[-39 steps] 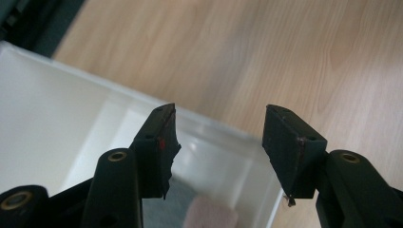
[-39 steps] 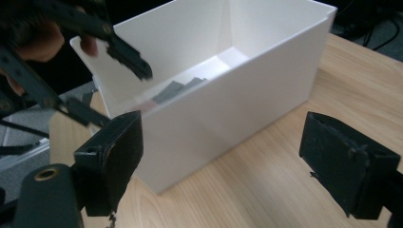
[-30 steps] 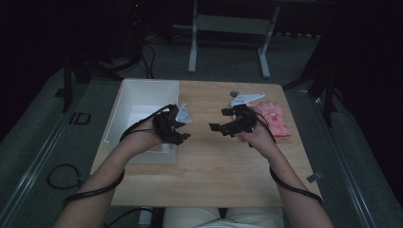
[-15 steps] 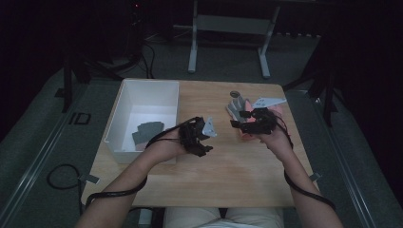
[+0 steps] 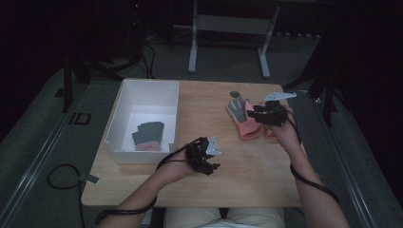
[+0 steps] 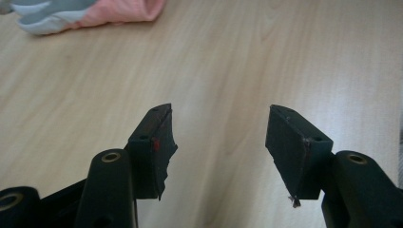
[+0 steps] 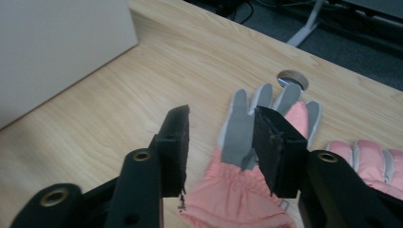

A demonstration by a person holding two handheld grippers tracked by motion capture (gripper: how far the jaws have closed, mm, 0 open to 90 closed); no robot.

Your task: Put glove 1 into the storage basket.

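Sorting gloves into the bin. Right gripper closing, not yet pinching pink glove at two o'clock. Left gripper spread, empty. Next: pinch cuff, carry to bin at ten.

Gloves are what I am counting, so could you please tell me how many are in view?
3: one glove in the white bin, one palm-up glove ahead of the right claw, one beside it at the table's edge. Others may be hidden.

A dim lab or test room: a plain light wooden table stands on grey carpet, a grey metal stand's legs beyond the grippers, black cables trailing across the floor beside it
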